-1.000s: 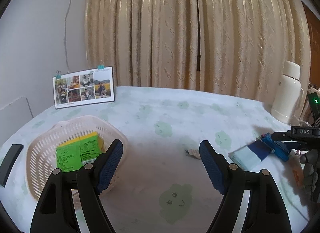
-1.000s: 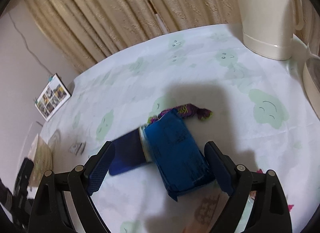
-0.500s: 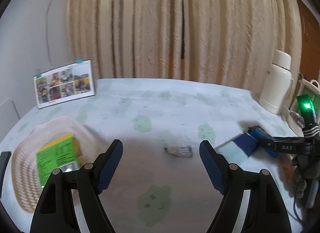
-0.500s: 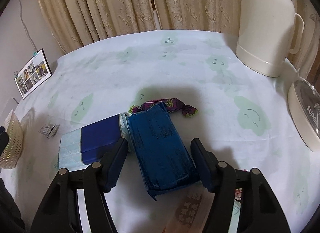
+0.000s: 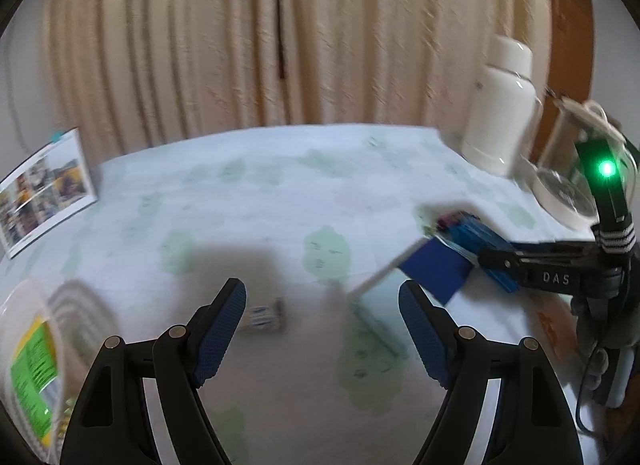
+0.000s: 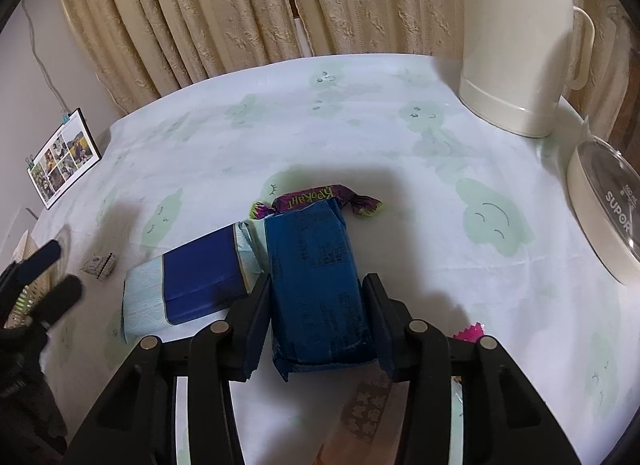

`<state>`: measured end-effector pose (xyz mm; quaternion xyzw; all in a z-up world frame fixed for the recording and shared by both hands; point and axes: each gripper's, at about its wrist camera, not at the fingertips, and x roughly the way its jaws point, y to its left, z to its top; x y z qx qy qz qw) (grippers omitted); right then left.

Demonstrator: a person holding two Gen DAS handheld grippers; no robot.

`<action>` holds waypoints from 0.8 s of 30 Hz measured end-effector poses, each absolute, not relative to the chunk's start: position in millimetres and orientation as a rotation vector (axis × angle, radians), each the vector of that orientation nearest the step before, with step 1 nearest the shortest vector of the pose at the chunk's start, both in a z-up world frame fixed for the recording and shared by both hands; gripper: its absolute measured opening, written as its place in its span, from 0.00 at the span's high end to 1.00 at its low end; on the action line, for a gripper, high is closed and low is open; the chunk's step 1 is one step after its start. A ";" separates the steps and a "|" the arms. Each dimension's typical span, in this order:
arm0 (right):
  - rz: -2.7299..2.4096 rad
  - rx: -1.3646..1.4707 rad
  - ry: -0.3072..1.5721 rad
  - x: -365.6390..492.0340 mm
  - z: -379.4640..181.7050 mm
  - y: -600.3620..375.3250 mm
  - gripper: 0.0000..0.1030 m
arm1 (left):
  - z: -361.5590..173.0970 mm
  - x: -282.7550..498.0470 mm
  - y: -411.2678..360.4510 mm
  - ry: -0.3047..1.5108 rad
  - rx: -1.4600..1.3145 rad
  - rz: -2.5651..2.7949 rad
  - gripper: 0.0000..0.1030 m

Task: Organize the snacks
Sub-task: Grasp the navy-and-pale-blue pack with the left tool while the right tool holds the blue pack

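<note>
In the right wrist view the right gripper point(image 6: 316, 301) sits low in the middle of the frame with its jaws closed in to either side of a dark blue rectangular foil-wrapped snack pack point(image 6: 316, 277); the pads look to be touching or very nearly touching its long edges, and the pack lies flat on the pale tablecloth printed with green smiling clouds point(image 6: 360, 137). Taking it across the narrow width seems the sensible hold, since that is the span the jaws can cover. Pressed against the pack's left edge lies a soft packet with a navy band and pale blue ends point(image 6: 192, 281), so the left jaw is wedged between the two and could drag the neighbour along on a lift. A purple twist-wrapped candy point(image 6: 316, 199) lies just beyond the pack's far end, and a small silver sachet point(image 6: 100, 265) sits apart at mid left. A cream jug kettle point(image 6: 516, 41) in the upper right and a white lidded container point(image 6: 600, 201) at the right edge stand clear of the work. In the blurred left wrist view the left gripper point(image 5: 322, 321) hangs wide open and empty above the cloth, while the white slotted plastic basket point(image 5: 16, 345) holding a green-labelled packet point(image 5: 32, 369), likely the destination, sits at the lower left edge.
</note>
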<state>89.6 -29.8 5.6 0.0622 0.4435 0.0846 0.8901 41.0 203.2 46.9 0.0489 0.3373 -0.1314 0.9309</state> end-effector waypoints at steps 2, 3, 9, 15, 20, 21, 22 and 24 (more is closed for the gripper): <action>0.176 0.133 0.923 89.5 5.3 -30.1 0.60 | 42.3 45.6 191.6 0.713 0.129 -0.319 0.23; 0.176 0.134 0.923 89.9 5.2 -30.3 0.60 | 38.8 48.8 184.0 0.730 0.147 -0.352 0.23; 0.179 0.153 0.931 91.7 5.2 -32.7 0.59 | 25.3 58.2 155.9 0.782 0.215 -0.455 0.23; 0.176 0.159 0.933 92.6 5.5 -33.3 0.59 | 19.3 73.6 140.6 0.811 0.275 -0.455 0.23; 0.177 0.159 0.933 92.7 5.5 -33.0 0.58 | 10.7 83.2 132.9 0.852 0.302 -0.470 0.23; 0.177 0.159 0.933 92.5 5.5 -33.3 0.58 | 8.3 84.6 131.7 0.859 0.303 -0.473 0.23; 0.177 0.160 0.934 92.6 5.5 -33.3 0.57 | 6.9 85.5 131.3 0.860 0.297 -0.475 0.23; 0.179 0.162 0.934 92.6 5.7 -32.9 0.57 | 6.9 87.1 131.9 0.865 0.280 -0.477 0.23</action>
